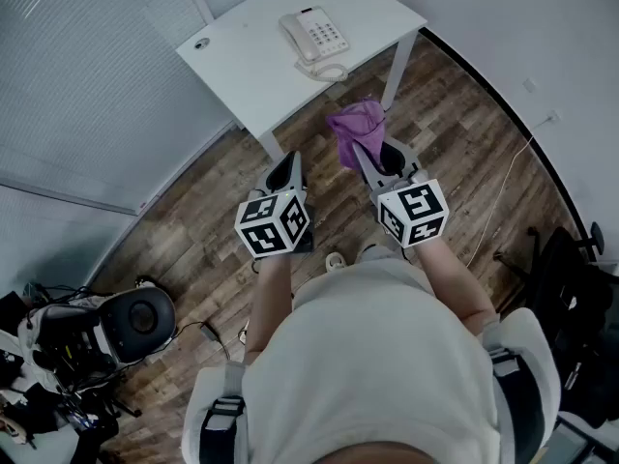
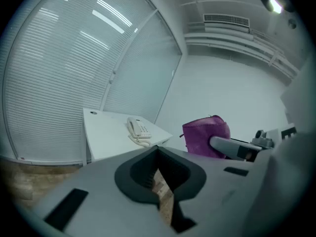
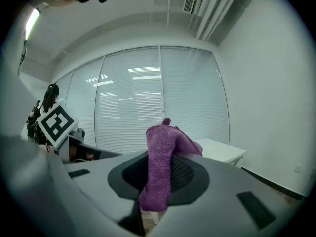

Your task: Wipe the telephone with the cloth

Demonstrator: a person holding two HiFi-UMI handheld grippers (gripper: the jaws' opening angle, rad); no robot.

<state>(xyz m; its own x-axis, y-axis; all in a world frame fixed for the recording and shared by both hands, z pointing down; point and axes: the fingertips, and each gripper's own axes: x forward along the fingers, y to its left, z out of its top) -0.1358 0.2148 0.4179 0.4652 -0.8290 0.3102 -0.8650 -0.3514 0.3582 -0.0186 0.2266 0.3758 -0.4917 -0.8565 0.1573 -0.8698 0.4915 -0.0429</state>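
Right gripper view: right gripper (image 3: 157,181) clamps cloth (image 3: 160,157) (purple).

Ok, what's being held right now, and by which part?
The right gripper pinches the purple cloth by a bunched fold, the rest sticking out past its tips. The left gripper is shut, empty.

Head view, counted: two hand-held grippers at centre frame, the left hand-held gripper (image 1: 287,170) and the right hand-held gripper (image 1: 370,158). One purple cloth (image 1: 356,124). One white worktop (image 1: 242,66) at upper centre. One telephone (image 1: 314,35). Two black chairs: lower-left chair (image 1: 135,319), right-edge chair (image 1: 573,280).
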